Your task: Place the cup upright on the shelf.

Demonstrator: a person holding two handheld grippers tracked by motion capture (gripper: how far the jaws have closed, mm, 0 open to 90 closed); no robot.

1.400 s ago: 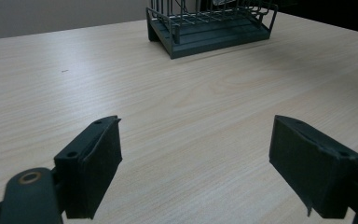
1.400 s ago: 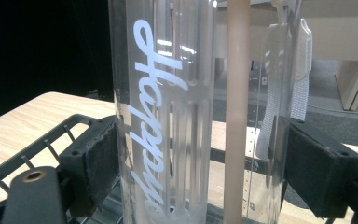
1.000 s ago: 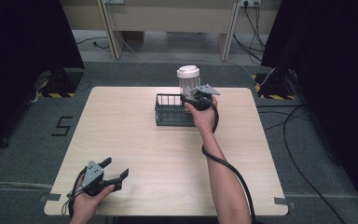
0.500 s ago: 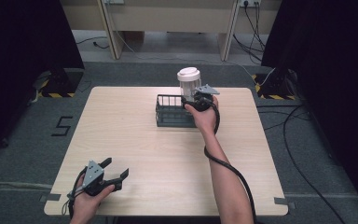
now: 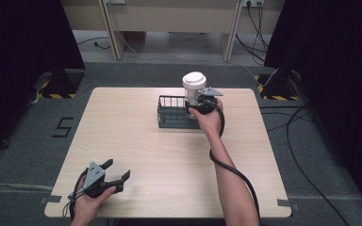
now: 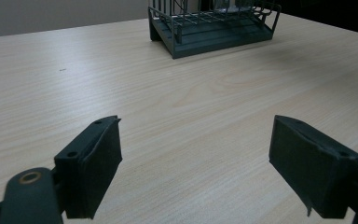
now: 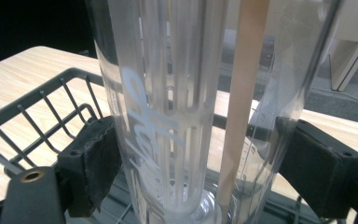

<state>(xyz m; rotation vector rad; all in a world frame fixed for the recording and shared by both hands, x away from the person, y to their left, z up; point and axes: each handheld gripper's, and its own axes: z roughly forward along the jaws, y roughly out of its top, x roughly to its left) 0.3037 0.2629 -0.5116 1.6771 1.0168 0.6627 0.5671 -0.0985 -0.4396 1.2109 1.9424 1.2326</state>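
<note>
A clear plastic tumbler [image 5: 194,89] with a white lid stands upright in the right end of a dark wire basket [image 5: 172,113] at the back middle of the table. My right gripper [image 5: 194,101] is shut on the tumbler's lower body. In the right gripper view the tumbler [image 7: 177,116] has white lettering and ribs, with a black pad pressed on each side of it and the basket's wire rim [image 7: 28,107] behind. My left gripper [image 5: 118,169] rests open near the table's front left corner, nothing between its fingers [image 6: 93,163]. The basket [image 6: 205,28] lies far ahead of it.
The light wooden table [image 5: 136,141] has bare surface between the left gripper and the basket. A black cable [image 5: 235,174] runs along the right forearm. Dark curtains stand at both sides, and floor cables [image 5: 306,155] lie to the right.
</note>
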